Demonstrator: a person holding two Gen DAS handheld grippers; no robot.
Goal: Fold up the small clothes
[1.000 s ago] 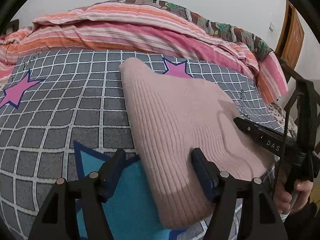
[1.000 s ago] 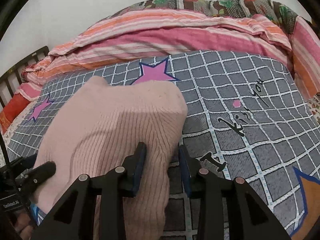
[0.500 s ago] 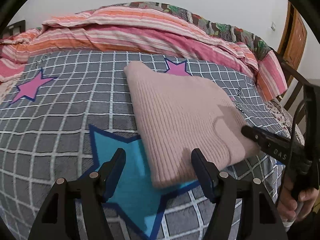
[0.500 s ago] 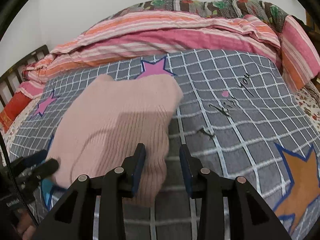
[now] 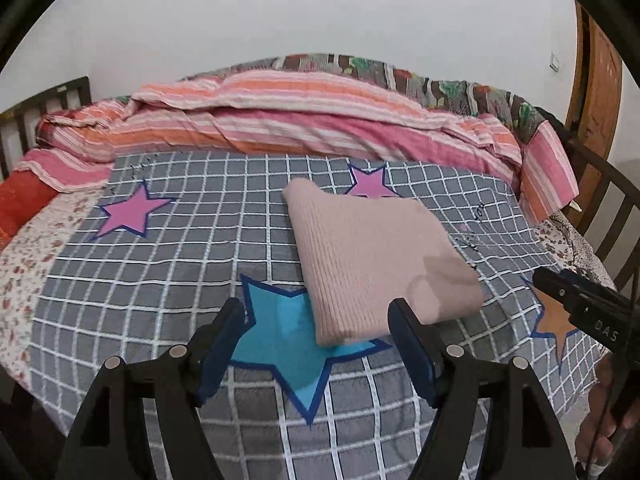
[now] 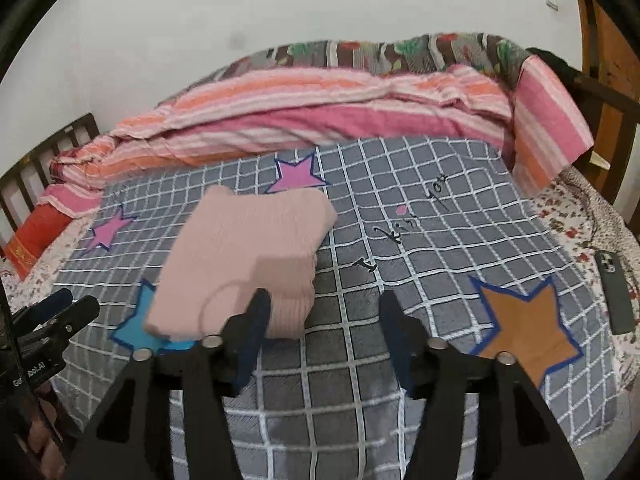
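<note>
One folded pink knit garment [image 5: 376,260] lies flat on the grey checked bedcover [image 5: 160,264], just ahead of the fingertips of both tools and touching neither. The left gripper [image 5: 318,326] has its two fingers spread wide with nothing between them; the near edge of the garment lies just in front of its right finger, partly over one blue star [image 5: 288,344]. The right gripper [image 6: 322,318] also has its two fingers apart and empty; the garment lies ahead of its left finger. One orange star [image 6: 524,328] is beyond its right finger, and one dark phone [image 6: 614,292] lies farther right. Two pink stars [image 6: 298,174] are behind the garment. One striped quilt [image 5: 280,124] is bunched at the far side.
</note>
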